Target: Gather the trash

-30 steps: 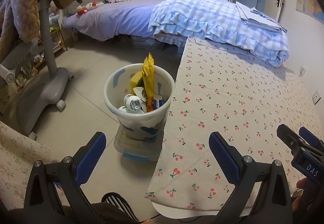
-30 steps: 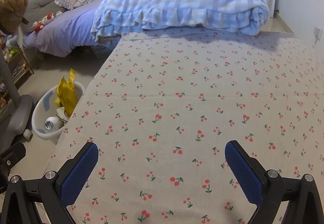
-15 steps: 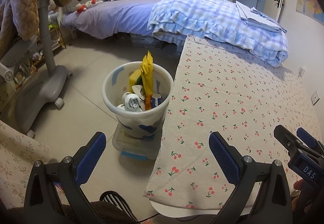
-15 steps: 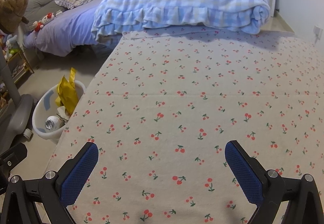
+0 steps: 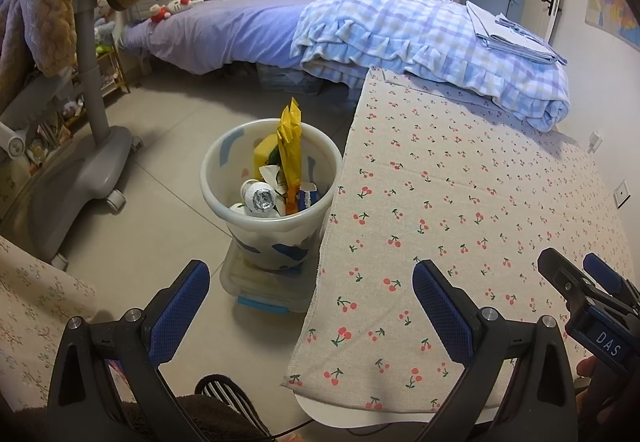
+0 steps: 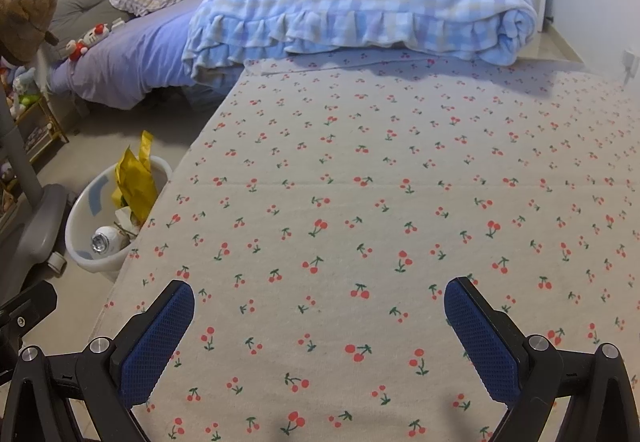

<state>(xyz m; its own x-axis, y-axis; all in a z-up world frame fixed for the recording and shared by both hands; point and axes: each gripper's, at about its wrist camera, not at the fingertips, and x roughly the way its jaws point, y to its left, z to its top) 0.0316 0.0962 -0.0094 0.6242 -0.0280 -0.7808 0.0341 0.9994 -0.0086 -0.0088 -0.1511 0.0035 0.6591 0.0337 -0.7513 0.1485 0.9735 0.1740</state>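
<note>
A white trash bucket (image 5: pixel 216 166) stands on the floor at the table's left edge, also in the right wrist view (image 6: pixel 82 210). It holds a yellow bag (image 5: pixel 289 146), a white bottle (image 5: pixel 260 198) and several scraps. My left gripper (image 5: pixel 310 274) is open and empty, held above the floor and the table's near left corner. My right gripper (image 6: pixel 319 294) is open and empty above the cherry-print tablecloth (image 6: pixel 380 182). The right gripper also shows at the right edge of the left wrist view (image 5: pixel 580 274).
The bucket sits on a clear plastic box (image 5: pixel 256 290). A grey chair base on castors (image 5: pixel 80 170) stands left of it. A bed with a rolled checked blanket (image 5: pixel 420 38) lies behind the table. A floral cloth (image 5: pixel 32 302) is at lower left.
Both grippers have drawn back slightly; the bucket and table sit a little farther off in view. Both stay open and empty.
</note>
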